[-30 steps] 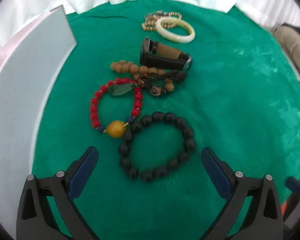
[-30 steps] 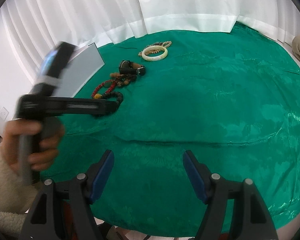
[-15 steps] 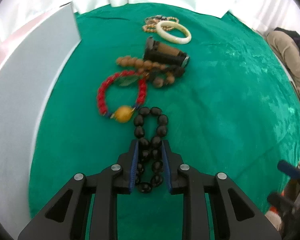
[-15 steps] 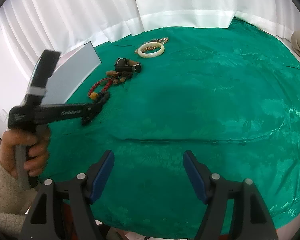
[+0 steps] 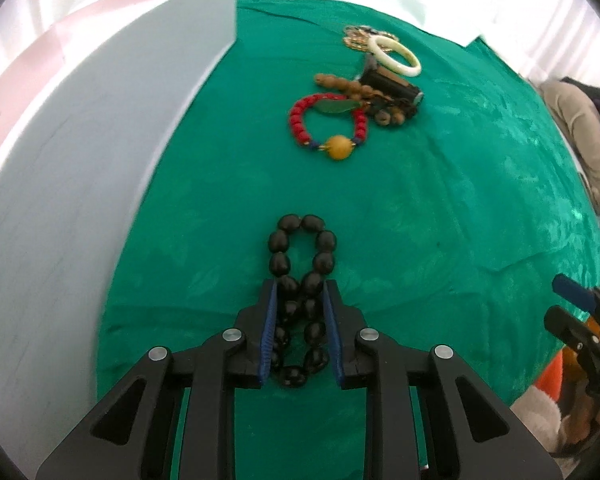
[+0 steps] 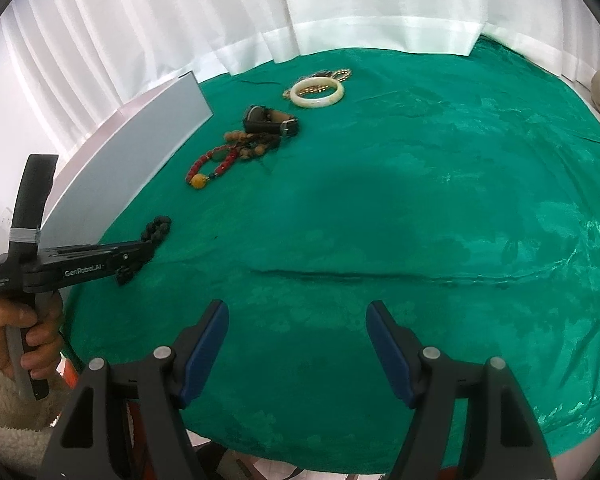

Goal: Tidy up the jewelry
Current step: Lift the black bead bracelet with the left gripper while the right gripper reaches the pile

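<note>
Left gripper (image 5: 300,320) is clamped tight on the black bead bracelet (image 5: 302,264), squashing it into a narrow loop near the grey board (image 5: 100,140). Right gripper (image 6: 296,344) hangs wide open, holding nothing, over the green cloth (image 6: 420,200). Red bracelet (image 5: 326,126), watch (image 5: 392,88) and white bangle (image 5: 396,56) lie farther off.

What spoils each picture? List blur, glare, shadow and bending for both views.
Left wrist view: the pale board bows into a curve and smears near the rim; the black bead bracelet in the left tool is sharp. Right wrist view: a broad soft shadow darkens the green cloth, sheen glints at its right edge, the curtains wash out white, and the right tool is sharp.
</note>
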